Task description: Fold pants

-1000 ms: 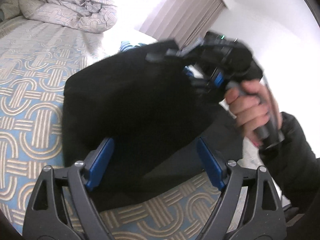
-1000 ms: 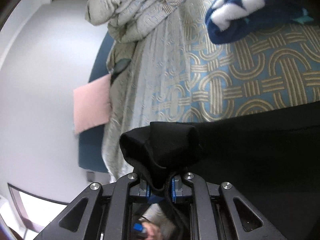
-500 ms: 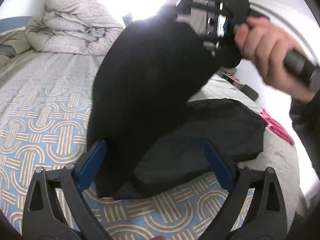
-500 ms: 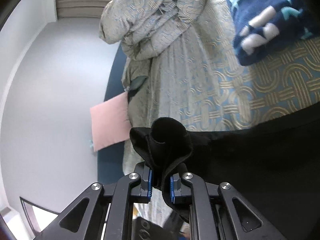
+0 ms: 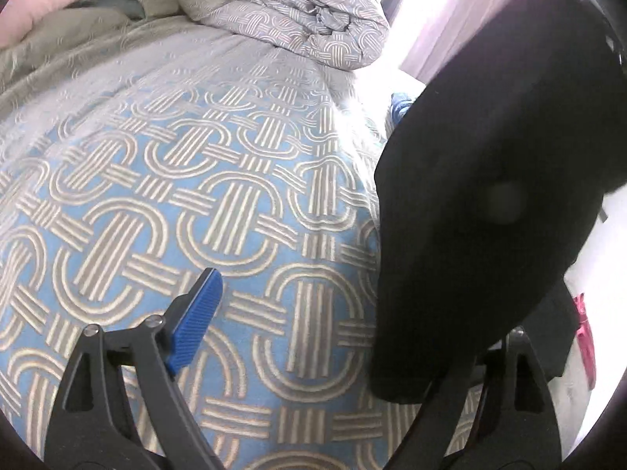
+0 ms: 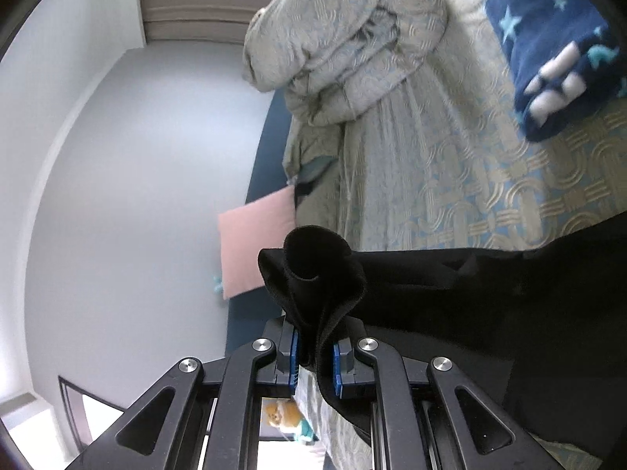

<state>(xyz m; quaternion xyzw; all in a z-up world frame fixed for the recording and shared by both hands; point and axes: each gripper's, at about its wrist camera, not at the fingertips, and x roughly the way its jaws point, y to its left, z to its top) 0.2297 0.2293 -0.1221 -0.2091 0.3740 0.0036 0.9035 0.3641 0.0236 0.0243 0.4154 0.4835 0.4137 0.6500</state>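
Note:
The black pants (image 5: pixel 490 196) hang in a long dark drape down the right side of the left wrist view, their lower end near the bedspread (image 5: pixel 156 196). My left gripper (image 5: pixel 313 305) hovers over the bed with its jaws wide and closing. Its left blue pad (image 5: pixel 196 321) is bare, its right finger is hidden behind the hanging cloth, and only bedspread shows between the jaws. In the right wrist view my right gripper (image 6: pixel 315 352) is shut on a bunched fold of the pants (image 6: pixel 470 293), which trail off to the right.
A bunched patterned duvet (image 5: pixel 298 11) lies at the head of the bed, also seen as a duvet (image 6: pixel 345 51) in the right wrist view. A navy star-print blanket (image 6: pixel 560 51) and a pink pillow (image 6: pixel 254 243) lie beyond. A pink item (image 5: pixel 584 337) sits at the bed's right edge.
The left view has swung left, so the pants now hang at its right instead of between the jaws. The right gripper has risen with the pinched fold; hand and other gripper left the left view.

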